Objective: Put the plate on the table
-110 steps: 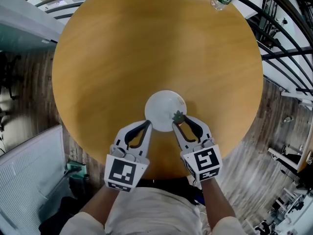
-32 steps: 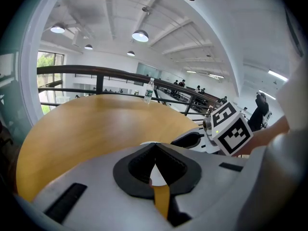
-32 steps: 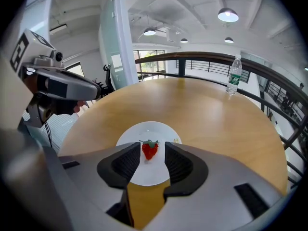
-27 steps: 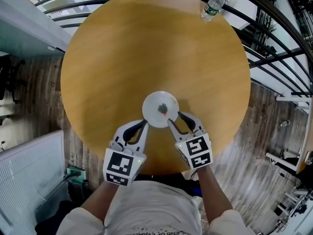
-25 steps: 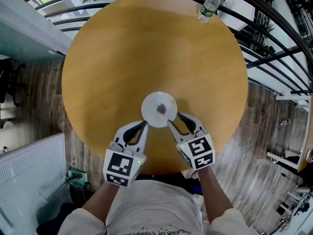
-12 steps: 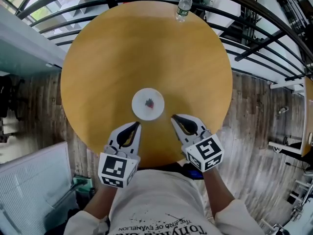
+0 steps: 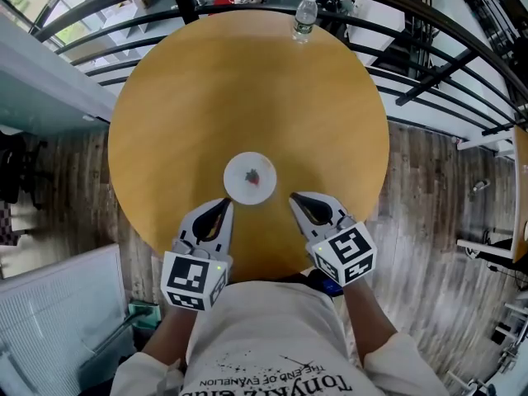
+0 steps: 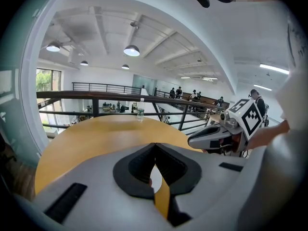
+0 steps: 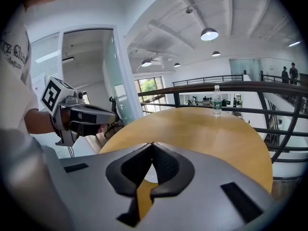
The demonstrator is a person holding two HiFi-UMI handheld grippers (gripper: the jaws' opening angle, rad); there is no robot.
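A small white plate (image 7: 250, 178) with a red and green mark at its centre lies flat on the round wooden table (image 7: 247, 81), near its front edge. My left gripper (image 7: 226, 203) sits just behind the plate's lower left, shut and empty. To the plate's lower right, my right gripper (image 7: 294, 196) is also shut with nothing in it, its jaws having just closed. Neither touches the plate. In the left gripper view the jaws (image 8: 155, 145) meet at the tip, with a sliver of plate (image 8: 155, 178) showing below. The right gripper view shows the same (image 9: 152, 144).
A water bottle (image 7: 304, 16) stands at the table's far edge. Dark metal railings (image 7: 429, 64) curve round the back and right of the table. A white panel (image 7: 58, 320) stands at lower left on the wooden floor.
A second ago both grippers stood open at the plate's near rim. They have since drawn back toward the person and closed, leaving the plate on the table.
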